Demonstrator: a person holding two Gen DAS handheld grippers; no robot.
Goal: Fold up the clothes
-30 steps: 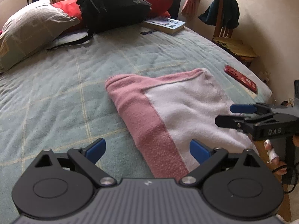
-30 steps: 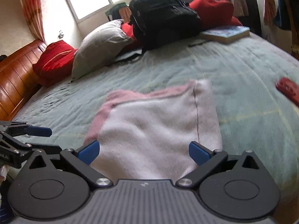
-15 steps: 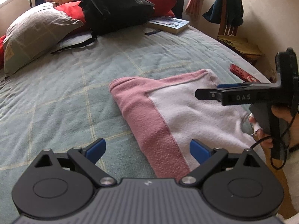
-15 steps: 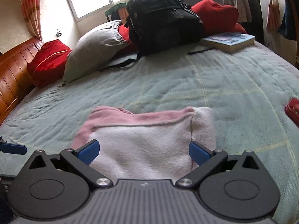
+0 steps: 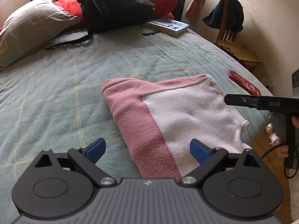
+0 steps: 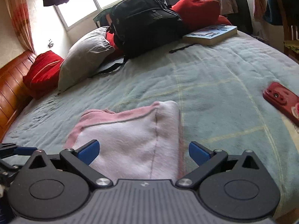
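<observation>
A folded pink and white fleece garment (image 5: pixel 168 112) lies flat on the green bedspread (image 5: pixel 56 93) near the bed's front edge; it also shows in the right wrist view (image 6: pixel 130 140). My left gripper (image 5: pixel 147 149) is open and empty, low over the garment's near pink edge. My right gripper (image 6: pixel 143 151) is open and empty over the garment's near white part. The right gripper also shows from the side in the left wrist view (image 5: pixel 261 102), level with the garment's right edge. The left gripper's tip shows at the left edge of the right wrist view (image 6: pixel 18 150).
A black backpack (image 5: pixel 115 3), a grey pillow (image 5: pixel 33 29), red cushions (image 6: pixel 43 72) and a book (image 5: pixel 168 26) sit at the far end of the bed. A red phone (image 6: pixel 284 100) lies on the right edge. A wooden chair (image 5: pixel 235 43) stands beyond.
The right gripper rose beside the garment, then came down lower and pulled back to the right. The left gripper shifted slightly. The garment stayed still.
</observation>
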